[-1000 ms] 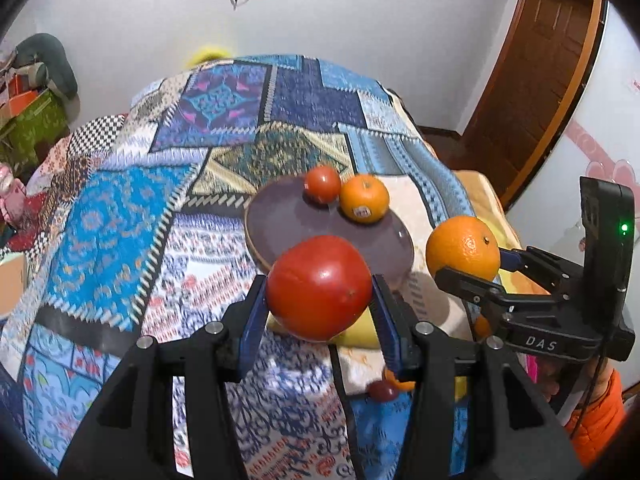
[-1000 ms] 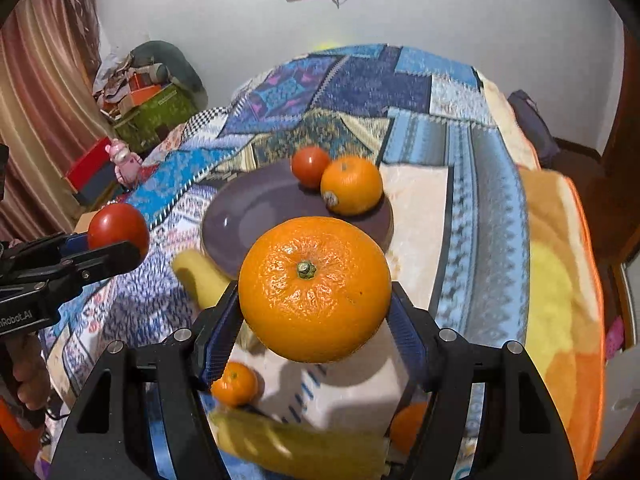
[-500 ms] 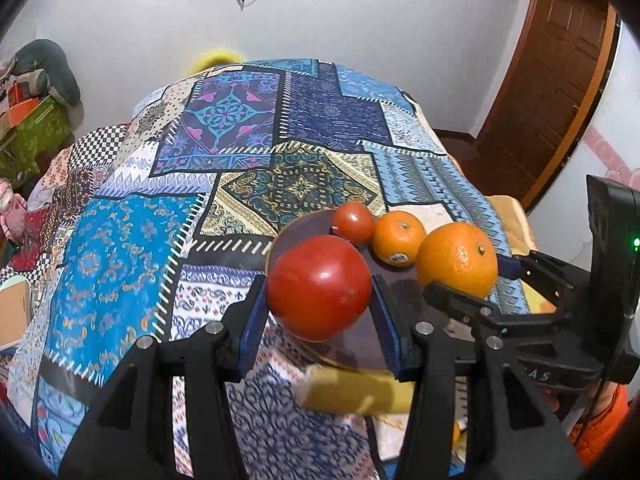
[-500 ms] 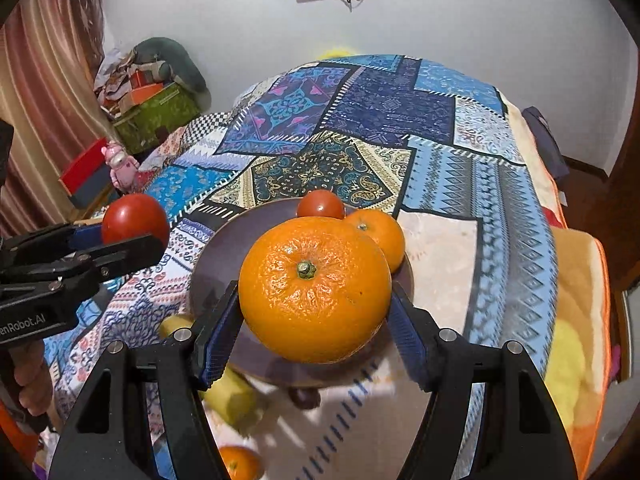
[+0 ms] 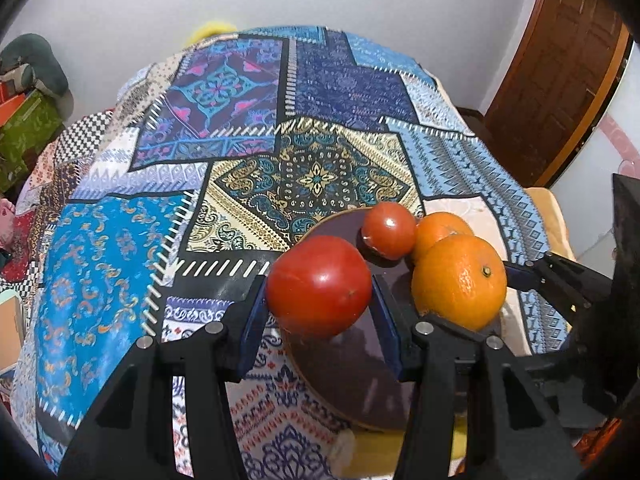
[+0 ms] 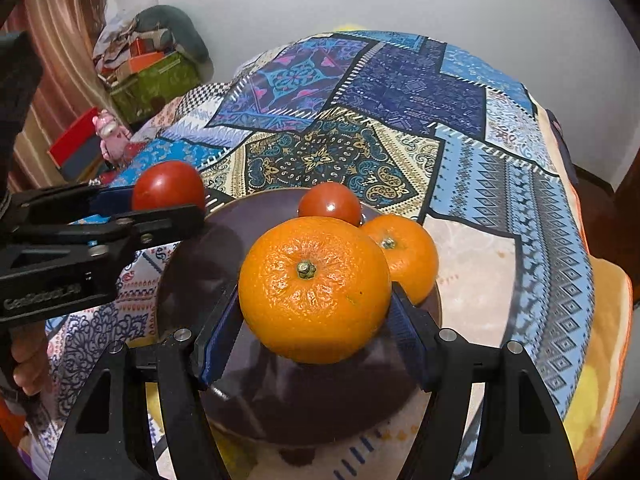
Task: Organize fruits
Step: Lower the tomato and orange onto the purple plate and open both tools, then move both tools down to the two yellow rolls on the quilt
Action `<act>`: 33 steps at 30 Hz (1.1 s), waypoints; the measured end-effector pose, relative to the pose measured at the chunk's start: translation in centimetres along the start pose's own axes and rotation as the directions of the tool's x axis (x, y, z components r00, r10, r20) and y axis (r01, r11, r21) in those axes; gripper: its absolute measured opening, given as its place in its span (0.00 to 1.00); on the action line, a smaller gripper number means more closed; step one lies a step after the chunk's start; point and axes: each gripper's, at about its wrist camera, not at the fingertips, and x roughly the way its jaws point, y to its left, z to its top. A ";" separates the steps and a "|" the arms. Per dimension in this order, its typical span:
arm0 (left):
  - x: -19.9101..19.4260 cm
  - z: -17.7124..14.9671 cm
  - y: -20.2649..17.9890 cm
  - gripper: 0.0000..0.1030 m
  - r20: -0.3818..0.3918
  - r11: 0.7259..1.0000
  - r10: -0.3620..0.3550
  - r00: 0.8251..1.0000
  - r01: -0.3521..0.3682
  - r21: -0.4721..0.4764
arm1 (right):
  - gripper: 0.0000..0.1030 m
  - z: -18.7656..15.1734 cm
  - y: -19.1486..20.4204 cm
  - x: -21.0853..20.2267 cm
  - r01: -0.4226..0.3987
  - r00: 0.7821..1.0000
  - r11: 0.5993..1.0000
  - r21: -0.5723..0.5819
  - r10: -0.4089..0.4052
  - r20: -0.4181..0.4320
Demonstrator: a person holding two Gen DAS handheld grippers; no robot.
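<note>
Red and glossy, a large tomato [image 5: 319, 286] is sitting clamped between the blue pads of the left hand-held gripper [image 5: 319, 300], low in the centre of the left wrist view, with the jaws part-way closed against its sides. It is hanging over the near-left rim of a dark purple plate [image 5: 360, 364] that is lying on a patchwork bedspread [image 5: 120, 240] of blue, navy and cream panels.

In the right wrist view the right hand-held gripper [image 6: 314, 312] is gripping a large orange [image 6: 315, 289], stem end facing the camera, its pads pressing on both flanks with the jaws standing fairly wide. This orange is hovering above the middle of the plate [image 6: 200, 272]; whether it is touching the plate I cannot tell.

Two fruits are resting on the far part of the plate: a small tomato [image 6: 330, 204] and, just right of it, a smaller orange [image 6: 408, 256], the two touching or nearly so. In the left wrist view the same pair, the small tomato [image 5: 389, 230] and the smaller orange [image 5: 438, 228], is showing right of centre, partly behind the large orange [image 5: 460, 280].

At the left edge of the right wrist view the left hand-held gripper [image 6: 168, 200] is reaching in with the large tomato [image 6: 168, 186], and a person's fingers [image 6: 28, 364] are wrapping its handle. Something yellow [image 5: 372, 452] is lying below the plate at the bottom of the left wrist view, too hidden to identify. A brown wooden door [image 5: 560, 80] is standing at the upper right there.
</note>
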 end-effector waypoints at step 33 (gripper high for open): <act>-7.4 -2.9 -3.2 0.54 0.069 0.997 0.032 0.997 -0.036 0.062 | 0.66 -2.1 -1.3 -6.6 0.037 0.998 0.999 -0.011 -0.037 0.058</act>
